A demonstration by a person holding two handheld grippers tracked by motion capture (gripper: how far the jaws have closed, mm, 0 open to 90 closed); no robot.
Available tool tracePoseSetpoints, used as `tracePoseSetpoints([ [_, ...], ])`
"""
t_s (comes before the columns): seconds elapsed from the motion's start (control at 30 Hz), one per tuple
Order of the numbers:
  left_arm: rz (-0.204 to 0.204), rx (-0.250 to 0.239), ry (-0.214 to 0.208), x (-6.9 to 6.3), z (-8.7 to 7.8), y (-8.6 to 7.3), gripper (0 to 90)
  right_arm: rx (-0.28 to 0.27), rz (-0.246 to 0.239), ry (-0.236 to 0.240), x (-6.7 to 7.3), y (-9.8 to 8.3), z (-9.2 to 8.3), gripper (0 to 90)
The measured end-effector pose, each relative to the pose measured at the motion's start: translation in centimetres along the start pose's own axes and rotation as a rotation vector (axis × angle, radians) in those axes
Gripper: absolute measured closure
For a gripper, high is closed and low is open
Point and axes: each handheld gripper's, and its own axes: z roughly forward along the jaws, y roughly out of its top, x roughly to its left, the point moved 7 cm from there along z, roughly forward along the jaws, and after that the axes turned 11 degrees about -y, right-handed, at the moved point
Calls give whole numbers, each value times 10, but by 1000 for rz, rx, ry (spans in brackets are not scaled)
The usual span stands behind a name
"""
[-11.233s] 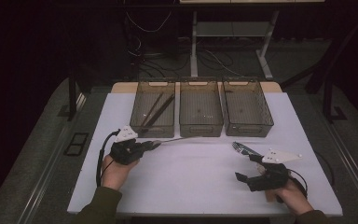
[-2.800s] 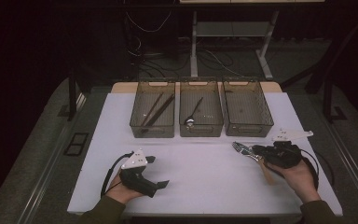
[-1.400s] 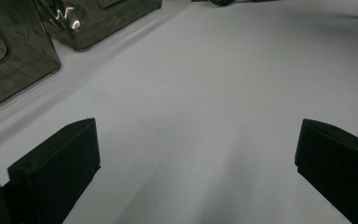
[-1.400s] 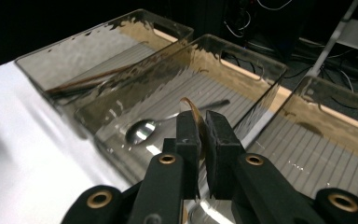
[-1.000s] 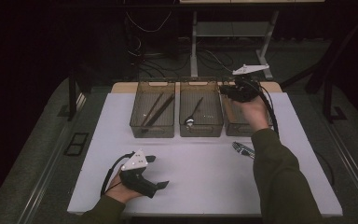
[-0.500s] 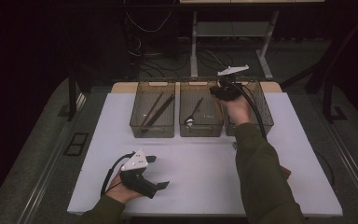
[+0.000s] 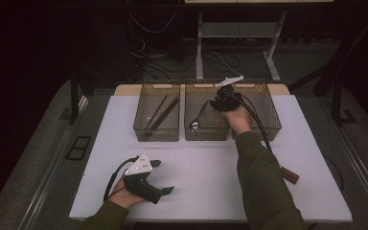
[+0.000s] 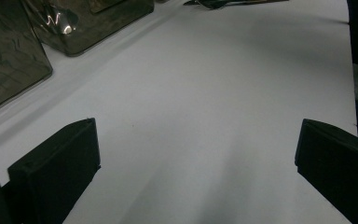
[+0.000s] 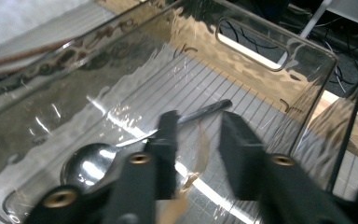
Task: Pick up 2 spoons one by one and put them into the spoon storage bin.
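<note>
My right gripper (image 7: 220,101) hangs over the right part of the middle clear bin (image 7: 188,132), pointing down into it. In the right gripper view its jaws (image 9: 199,119) have just been opening. A thin, blurred tan piece (image 9: 199,148) lies in the gap, and neither pad presses on it. Below it on the bin floor lies a metal spoon (image 9: 86,163) with a dark handle. My left gripper (image 7: 164,176) rests on the white table (image 7: 211,182) near the front left. It is open (image 8: 196,135) with only bare table between its jaws.
Three clear bins stand in a row at the back. The left bin (image 7: 139,127) holds dark sticks, and the right bin (image 7: 270,120) sits beside my right hand. A brown-handled utensil (image 7: 290,176) lies on the table at the right, partly behind the sleeve.
My right hand has moved left from above the right bin and sunk over the middle bin. The left gripper has stayed where it was.
</note>
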Motion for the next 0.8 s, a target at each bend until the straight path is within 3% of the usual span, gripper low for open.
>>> tracePoseSetpoints([
  [0.13,-2,0,-1,0,0,0,0,-18,46,20,-6,1,-9,547],
  [0.37,-3,1,2,0,1,-1,0,-45,84,66,-14,-1,-30,477],
  [0.53,-9,1,2,0,0,-1,0,-63,96,119,-16,-3,-46,446],
  [0.8,-26,-6,1,0,1,-1,0,-81,75,153,-16,-14,-73,428],
])
